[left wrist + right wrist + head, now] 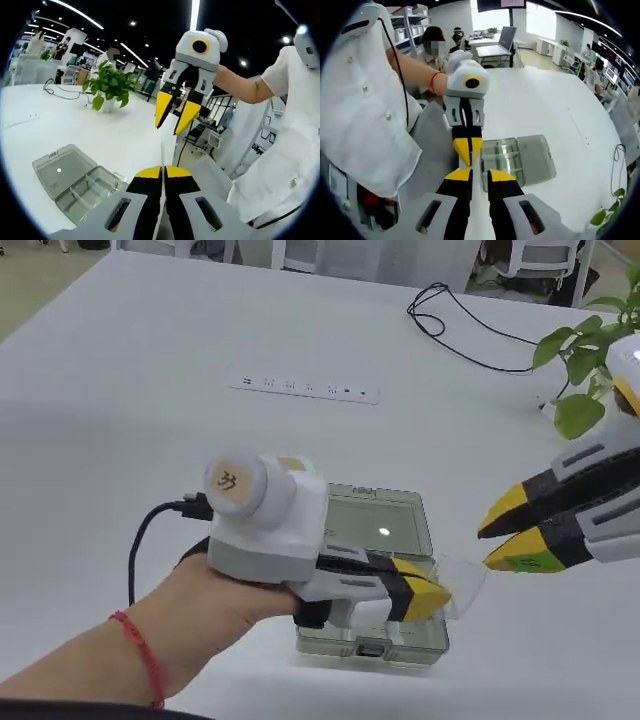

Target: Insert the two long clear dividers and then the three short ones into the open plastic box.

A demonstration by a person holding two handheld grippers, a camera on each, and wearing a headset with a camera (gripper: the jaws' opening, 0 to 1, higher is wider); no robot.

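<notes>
The open clear plastic box lies on the white table, its lid folded back; in the left gripper view the box shows divider walls inside. Above the box, my left gripper is shut on a small clear divider that sticks out to the right. The same divider appears edge-on between the left gripper jaws. My right gripper hangs just right of the divider's free end, jaws apart. It faces the left gripper head-on, own jaws open.
A white power strip lies mid-table, a black cable loops at the back right, and a green plant stands at the right edge. A person in a white coat stands close behind the grippers.
</notes>
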